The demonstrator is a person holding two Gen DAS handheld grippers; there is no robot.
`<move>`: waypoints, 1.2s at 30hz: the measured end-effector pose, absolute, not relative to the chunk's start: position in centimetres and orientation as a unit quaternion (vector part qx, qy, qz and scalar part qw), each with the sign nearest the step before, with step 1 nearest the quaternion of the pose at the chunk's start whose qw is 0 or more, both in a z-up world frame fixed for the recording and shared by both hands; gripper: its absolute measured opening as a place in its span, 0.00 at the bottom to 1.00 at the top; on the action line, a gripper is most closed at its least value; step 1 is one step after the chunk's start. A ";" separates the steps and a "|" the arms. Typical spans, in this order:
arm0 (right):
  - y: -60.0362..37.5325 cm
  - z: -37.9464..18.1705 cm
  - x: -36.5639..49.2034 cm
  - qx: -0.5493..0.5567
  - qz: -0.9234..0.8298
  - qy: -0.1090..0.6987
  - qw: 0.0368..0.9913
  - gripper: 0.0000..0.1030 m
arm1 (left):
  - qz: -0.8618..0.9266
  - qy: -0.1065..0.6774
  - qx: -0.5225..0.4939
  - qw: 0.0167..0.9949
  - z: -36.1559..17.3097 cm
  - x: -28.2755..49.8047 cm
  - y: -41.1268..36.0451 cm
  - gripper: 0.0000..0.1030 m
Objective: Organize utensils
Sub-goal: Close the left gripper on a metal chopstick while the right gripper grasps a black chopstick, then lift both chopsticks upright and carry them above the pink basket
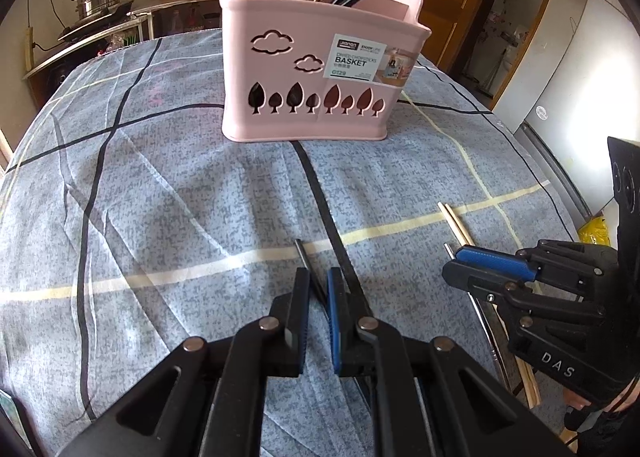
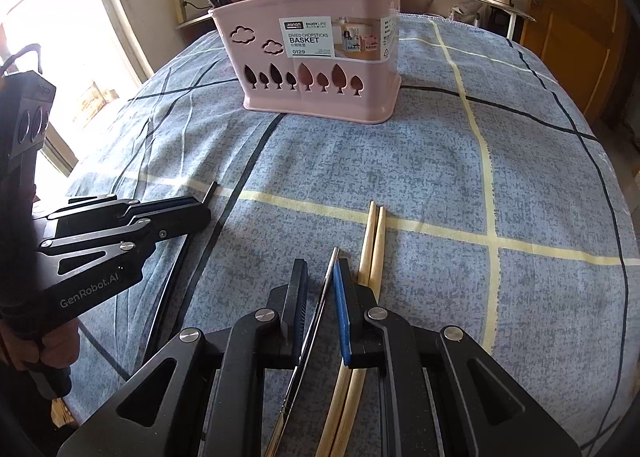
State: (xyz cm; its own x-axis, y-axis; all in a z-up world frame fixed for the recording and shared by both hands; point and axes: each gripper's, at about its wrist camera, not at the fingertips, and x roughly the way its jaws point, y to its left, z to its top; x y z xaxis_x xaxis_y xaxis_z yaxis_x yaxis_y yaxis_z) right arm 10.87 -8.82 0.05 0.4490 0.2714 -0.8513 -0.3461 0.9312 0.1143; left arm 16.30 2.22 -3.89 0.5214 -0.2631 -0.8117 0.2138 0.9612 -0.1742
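**Two thin sticks between the fingers, basket waiting at the far side**

Your left gripper has its jaws almost together around a thin black chopstick that lies on the blue-grey checked cloth; whether the pads actually press it, I cannot tell. Your right gripper stands a little open over a slim silver metal chopstick, which runs between the fingers and leans against the blue pad; a firm hold is not shown. Just to the right of it, a pair of pale wooden chopsticks lies flat, passing under the right finger.

All of these are likely light and stiff. The metal one will probably be slippery, and round sticks may roll on the wrinkled cloth. Take each near its middle, across its length, so it does not tip when you lift it. The wooden pair will likely grip more kindly.

The pink plastic divided basket with tree and cloud cut-outs stands upright at the far middle of the table, well apart from both grippers. Several long black sticks and a metallic handle stand up in its compartments; which compartment holds which is hard to tell. Enter from above to avoid knocking them.
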 end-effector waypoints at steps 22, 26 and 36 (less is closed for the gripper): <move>-9.6 6.4 10.4 0.013 0.220 0.423 0.879 0.03 | -0.140 0.416 -0.033 0.898 2.4 16.4 2.7 0.06; -10.2 9.3 9.9 0.019 0.225 0.389 0.893 0.03 | -0.143 0.384 -0.033 0.912 5.5 15.8 3.4 0.05; -11.4 13.4 9.2 0.024 0.226 0.332 0.916 0.03 | -0.150 0.319 -0.035 0.935 11.2 14.0 4.7 0.05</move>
State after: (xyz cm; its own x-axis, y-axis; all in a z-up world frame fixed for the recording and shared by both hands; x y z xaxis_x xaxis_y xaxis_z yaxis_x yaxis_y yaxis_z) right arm 9.21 -11.36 13.40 0.6778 0.4292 -0.5969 -0.3977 0.8969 0.1933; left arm 14.04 4.68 11.18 0.7517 -0.3036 -0.5855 0.2590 0.9523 -0.1613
